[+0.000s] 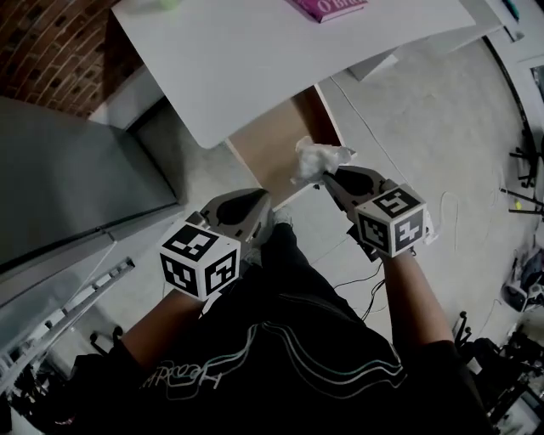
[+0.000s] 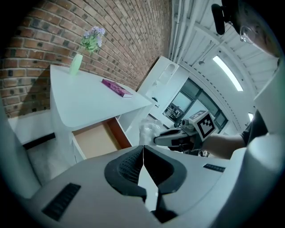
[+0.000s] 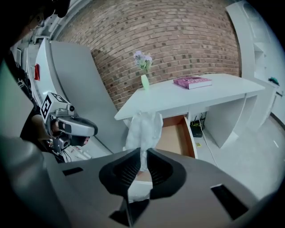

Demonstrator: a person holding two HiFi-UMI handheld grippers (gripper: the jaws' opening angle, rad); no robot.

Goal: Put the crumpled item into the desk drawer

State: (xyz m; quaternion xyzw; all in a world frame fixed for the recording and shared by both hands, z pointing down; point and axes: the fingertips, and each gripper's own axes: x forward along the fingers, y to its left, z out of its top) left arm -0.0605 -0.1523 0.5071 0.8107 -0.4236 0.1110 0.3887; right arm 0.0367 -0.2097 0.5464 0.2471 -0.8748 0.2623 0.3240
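Note:
A crumpled white paper (image 1: pixel 316 159) hangs from my right gripper (image 1: pixel 326 178), whose jaws are shut on it. In the right gripper view the paper (image 3: pixel 143 131) sticks up between the jaws (image 3: pixel 142 167), in front of the open wooden drawer (image 3: pixel 176 138). The drawer (image 1: pixel 280 140) stands pulled out from under the white desk (image 1: pixel 255 51), and the paper is held at its front edge. My left gripper (image 1: pixel 262 204) is shut and empty, low and left of the drawer front. From the left gripper view I see the drawer (image 2: pixel 95 140) and the right gripper (image 2: pixel 178 138) with the paper (image 2: pixel 149 131).
On the desk stand a pink book (image 1: pixel 327 7) and a green vase with flowers (image 3: pixel 144 73). A grey cabinet (image 1: pixel 68 170) stands left of the desk. Cables (image 1: pixel 361 285) lie on the floor to the right, and a brick wall (image 3: pixel 169 40) is behind the desk.

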